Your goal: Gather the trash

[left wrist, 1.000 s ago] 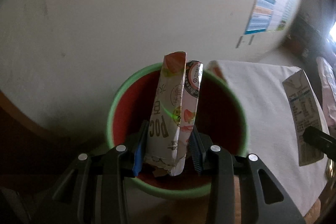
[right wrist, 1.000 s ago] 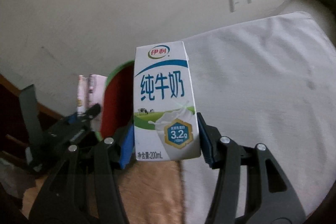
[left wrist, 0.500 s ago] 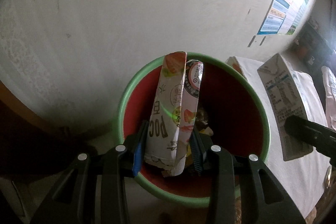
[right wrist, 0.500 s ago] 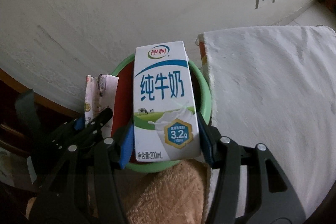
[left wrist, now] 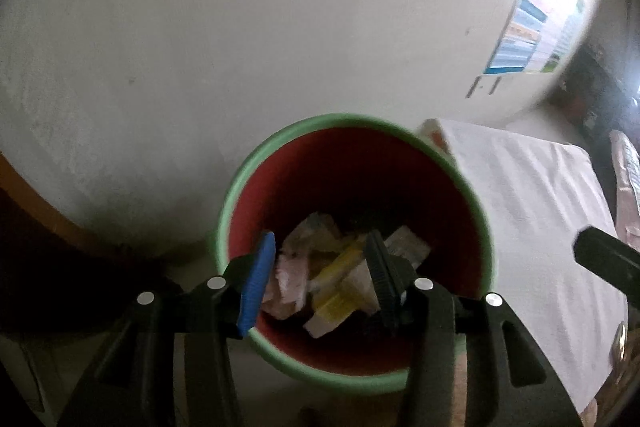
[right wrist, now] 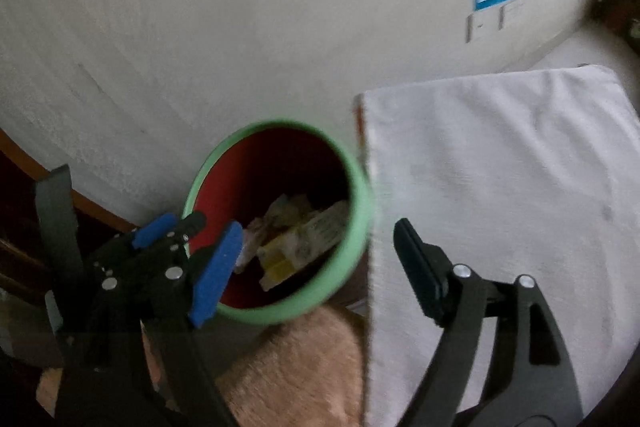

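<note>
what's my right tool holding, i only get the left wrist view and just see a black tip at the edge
observer: nothing. the right tool is open and empty, and its jaws have just been opening.
operator: where's it sitting relative to the bin
observer: in the right wrist view its blue pad overlaps the bin's near left rim, and its black finger lies over the white cloth beside the bin.

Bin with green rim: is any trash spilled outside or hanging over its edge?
Nothing stands out. The bin stands upright, the cartons and wrappers lie inside it, none hangs over the rim. Left gripper and right gripper, jaws just opened, are empty.
</note>
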Demonstrator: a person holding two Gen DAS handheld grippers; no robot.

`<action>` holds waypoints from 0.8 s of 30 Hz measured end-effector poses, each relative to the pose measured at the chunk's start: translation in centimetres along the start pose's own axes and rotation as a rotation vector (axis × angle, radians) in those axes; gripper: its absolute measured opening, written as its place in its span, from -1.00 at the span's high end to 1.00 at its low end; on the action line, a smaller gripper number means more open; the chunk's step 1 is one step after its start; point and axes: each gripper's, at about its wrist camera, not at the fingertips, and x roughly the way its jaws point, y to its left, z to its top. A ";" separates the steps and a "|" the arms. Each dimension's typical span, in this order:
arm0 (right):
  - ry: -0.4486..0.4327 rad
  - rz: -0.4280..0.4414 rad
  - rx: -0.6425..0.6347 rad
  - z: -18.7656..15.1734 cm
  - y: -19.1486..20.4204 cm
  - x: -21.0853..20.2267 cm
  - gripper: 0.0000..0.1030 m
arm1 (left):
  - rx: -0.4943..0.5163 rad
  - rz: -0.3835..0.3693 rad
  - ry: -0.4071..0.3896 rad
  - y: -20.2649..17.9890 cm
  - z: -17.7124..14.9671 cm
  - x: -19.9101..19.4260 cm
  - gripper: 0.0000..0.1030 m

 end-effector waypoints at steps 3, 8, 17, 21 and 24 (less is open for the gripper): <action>-0.075 -0.065 0.026 -1.6 -2.7 -3.4 -0.53 | 0.049 -0.028 -0.026 -2.3 -0.1 -1.2 0.09; -0.189 -0.189 0.115 -3.8 -7.7 -8.8 -0.67 | 0.146 -0.097 -0.047 -7.6 -0.1 -3.0 -0.01; -0.555 -0.457 0.168 -5.1 -12.9 -19.5 -0.91 | 0.277 -0.252 -0.258 -17.2 1.3 -11.0 -0.76; -0.581 -0.561 0.144 -5.5 -13.8 -20.6 -0.91 | 0.276 -0.314 -0.451 -20.0 2.0 -15.6 -0.85; -0.595 -0.568 0.200 -6.2 -14.9 -21.1 -0.91 | 0.271 -0.330 -0.508 -20.9 2.5 -17.4 -0.85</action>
